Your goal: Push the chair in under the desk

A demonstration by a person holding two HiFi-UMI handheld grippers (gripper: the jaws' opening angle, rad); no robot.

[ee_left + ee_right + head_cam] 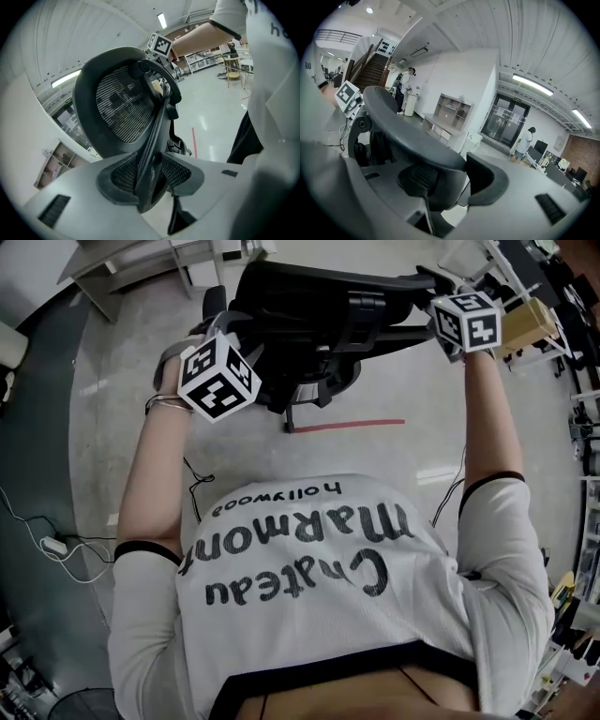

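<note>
Clamping chair [117,103]: left hand-held gripper [150,174] | head view: only its cube [218,378]

Red floor tape [349,425], staircase [370,70] — open shelf unit [451,111], glass doors [506,119]

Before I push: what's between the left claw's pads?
The chair backrest: its black rim is clamped by the left claw; the left gripper view shows it.

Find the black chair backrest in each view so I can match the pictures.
Head view: chair backrest top centre.
Left gripper view: chair backrest centre, mesh showing, edge between the fingers.
Right gripper view: chair backrest rim sweeps left to centre, between the fingers.
Shared landmark: right gripper's marker cube, upper right in head view, top centre in left gripper view.
</note>
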